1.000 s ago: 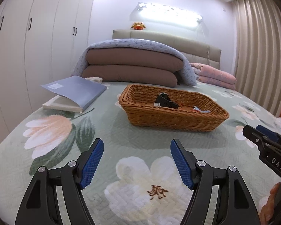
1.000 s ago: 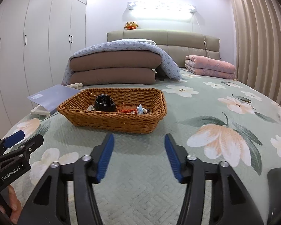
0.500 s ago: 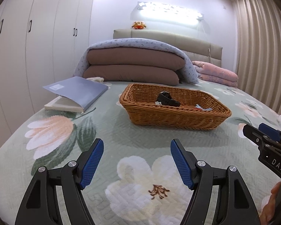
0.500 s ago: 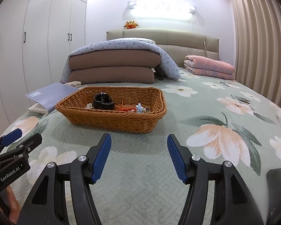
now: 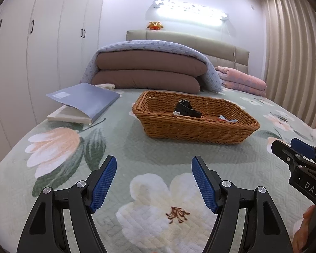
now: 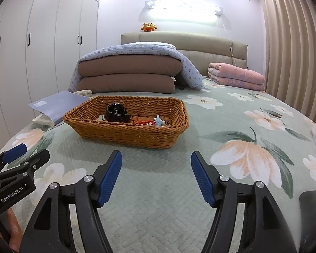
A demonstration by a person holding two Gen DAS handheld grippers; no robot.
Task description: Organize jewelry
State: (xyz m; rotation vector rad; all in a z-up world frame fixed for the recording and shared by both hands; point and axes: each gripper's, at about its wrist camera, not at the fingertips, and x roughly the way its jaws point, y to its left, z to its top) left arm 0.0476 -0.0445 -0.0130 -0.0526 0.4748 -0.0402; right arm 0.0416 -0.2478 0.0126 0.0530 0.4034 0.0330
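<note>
A brown wicker basket (image 5: 191, 128) (image 6: 124, 133) sits on the flowered bedspread ahead of both grippers. In it lie a black watch (image 5: 187, 110) (image 6: 117, 112), an orange-red piece (image 6: 142, 120) and small pale blue pieces (image 6: 159, 121) (image 5: 226, 119). My left gripper (image 5: 154, 184) is open and empty, low over the bed, short of the basket. My right gripper (image 6: 156, 178) is open and empty, also short of the basket. Each gripper shows at the edge of the other's view.
A blue folder on a book (image 5: 84, 101) lies left of the basket. Folded brown and blue quilts (image 5: 151, 71) and a pink blanket (image 6: 236, 76) are stacked by the headboard. White wardrobes (image 5: 31, 48) line the left; curtains (image 6: 293, 42) hang at right.
Both grippers have dropped slightly and stayed open, the right one a little wider; the basket looks flatter and a bit nearer in both views.
</note>
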